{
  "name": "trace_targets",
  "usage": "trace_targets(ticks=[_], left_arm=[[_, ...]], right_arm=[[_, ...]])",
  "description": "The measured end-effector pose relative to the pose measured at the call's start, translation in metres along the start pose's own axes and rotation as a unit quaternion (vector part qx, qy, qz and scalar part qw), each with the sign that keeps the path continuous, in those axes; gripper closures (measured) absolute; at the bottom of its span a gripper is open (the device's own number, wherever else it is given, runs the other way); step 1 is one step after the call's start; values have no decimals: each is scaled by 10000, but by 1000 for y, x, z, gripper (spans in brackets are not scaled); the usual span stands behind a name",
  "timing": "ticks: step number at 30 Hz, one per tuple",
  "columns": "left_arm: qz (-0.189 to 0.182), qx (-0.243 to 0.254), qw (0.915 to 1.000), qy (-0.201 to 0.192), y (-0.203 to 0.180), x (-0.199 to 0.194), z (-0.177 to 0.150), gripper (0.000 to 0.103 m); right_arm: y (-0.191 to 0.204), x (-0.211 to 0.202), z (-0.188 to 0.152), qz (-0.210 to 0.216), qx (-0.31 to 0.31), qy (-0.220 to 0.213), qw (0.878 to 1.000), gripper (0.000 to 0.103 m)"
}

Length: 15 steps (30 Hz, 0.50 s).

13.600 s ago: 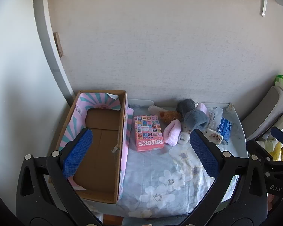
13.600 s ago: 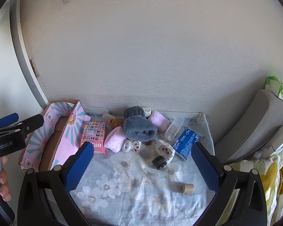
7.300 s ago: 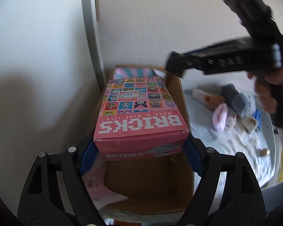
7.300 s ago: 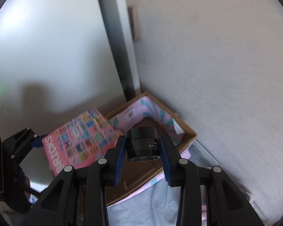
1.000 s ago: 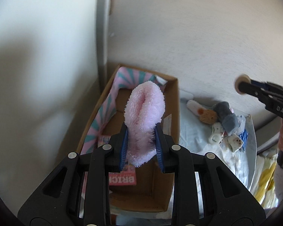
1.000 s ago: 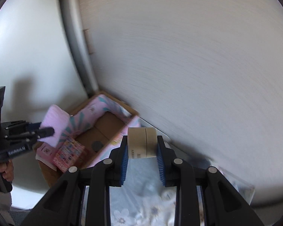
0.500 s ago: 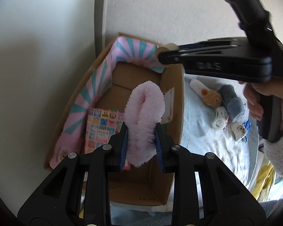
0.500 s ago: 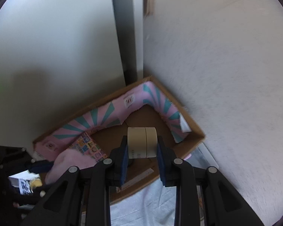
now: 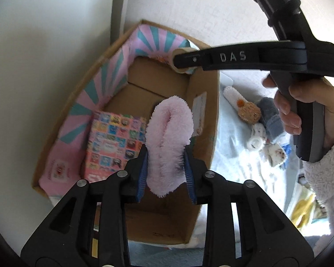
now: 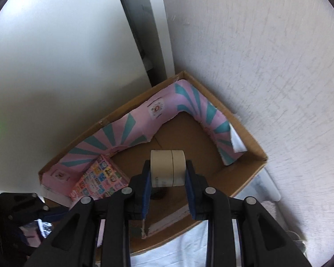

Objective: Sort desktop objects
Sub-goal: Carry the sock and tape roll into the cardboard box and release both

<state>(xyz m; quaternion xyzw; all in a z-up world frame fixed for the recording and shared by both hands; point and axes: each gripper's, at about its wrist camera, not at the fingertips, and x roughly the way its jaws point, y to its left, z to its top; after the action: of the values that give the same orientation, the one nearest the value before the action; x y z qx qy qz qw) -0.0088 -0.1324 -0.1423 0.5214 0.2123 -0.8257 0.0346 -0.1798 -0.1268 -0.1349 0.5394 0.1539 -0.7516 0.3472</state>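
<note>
My left gripper (image 9: pixel 165 173) is shut on a fluffy pink sock (image 9: pixel 169 140) and holds it above the open cardboard box (image 9: pixel 208 120). My right gripper (image 10: pixel 168 185) is shut on a beige tape roll (image 10: pixel 168 168) and holds it over the same box (image 10: pixel 244 131); it also shows in the left wrist view (image 9: pixel 184 61) above the box's far end. The pink BRICKS box (image 9: pixel 115 142) lies inside the cardboard box at its left, also seen in the right wrist view (image 10: pixel 100 183). A small dark object (image 10: pixel 159 192) lies on the box floor under the tape roll.
The box has a pink and teal striped lining (image 10: pixel 127 131) and stands in a wall corner. On the flowered cloth (image 9: pixel 240 173) to the right lie a grey sock (image 9: pixel 270 115), a brown plush toy (image 9: pixel 248 112) and small white items (image 9: pixel 256 138).
My right gripper has moved with the tape roll further over the box interior. My left gripper has come lower and closer over the box with the pink sock.
</note>
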Motion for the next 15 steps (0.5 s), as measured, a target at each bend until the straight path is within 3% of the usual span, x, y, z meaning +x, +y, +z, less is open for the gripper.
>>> trace_targets(ticks=[1, 2, 3, 4, 8, 15], left_arm=[[29, -44, 10000, 65, 0, 3, 0, 55], [136, -74, 9998, 100, 0, 5, 0, 13], [330, -82, 9994, 50, -1, 4, -1, 2], [440, -81, 9990, -93, -1, 3, -1, 0], [472, -51, 9987, -189, -1, 1, 0, 0], [407, 60, 9990, -176, -3, -1, 0, 0]], right_arm=[[1, 1, 1, -42, 7, 43, 10000, 54], [1, 0, 1, -86, 14, 27, 10000, 45], [2, -3, 0, -100, 15, -37, 9999, 29], [3, -8, -1, -77, 27, -186, 9998, 21], [2, -23, -3, 83, 138, -400, 9991, 20], [7, -47, -8, -615, -117, -488, 9968, 20]])
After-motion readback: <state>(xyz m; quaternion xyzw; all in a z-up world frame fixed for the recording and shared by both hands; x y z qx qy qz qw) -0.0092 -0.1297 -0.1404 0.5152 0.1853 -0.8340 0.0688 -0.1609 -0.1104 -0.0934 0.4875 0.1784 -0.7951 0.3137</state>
